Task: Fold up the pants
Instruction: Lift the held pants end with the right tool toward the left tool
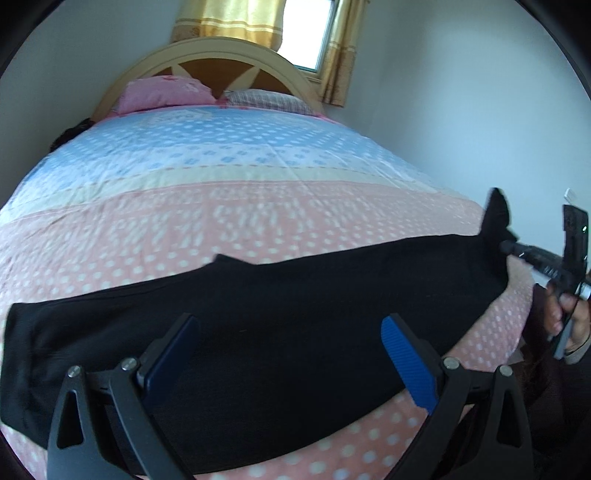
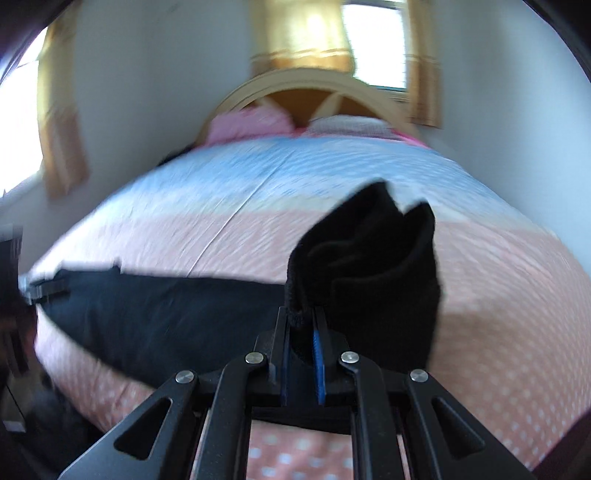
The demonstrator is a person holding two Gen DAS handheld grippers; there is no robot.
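Black pants (image 1: 280, 332) lie stretched across the near end of the bed, on the pink dotted part of the quilt (image 1: 221, 218). My left gripper (image 1: 291, 339) hovers open over their middle, blue pads wide apart and holding nothing. At the far right of the left wrist view, my right gripper (image 1: 508, 245) pinches the pants' end, lifted off the bed. In the right wrist view, my right gripper (image 2: 301, 317) is shut on a bunched fold of the pants (image 2: 369, 266), which stands up in front of the jaws. The rest of the pants (image 2: 166, 310) trails left over the quilt.
The quilt turns blue and white farther back (image 1: 221, 147). Pink and checked pillows (image 1: 166, 92) lie at a wooden headboard (image 1: 221, 62). A window with yellow curtains (image 1: 306, 33) is behind. White walls stand close on both sides. A hand (image 1: 561, 314) holds the right gripper.
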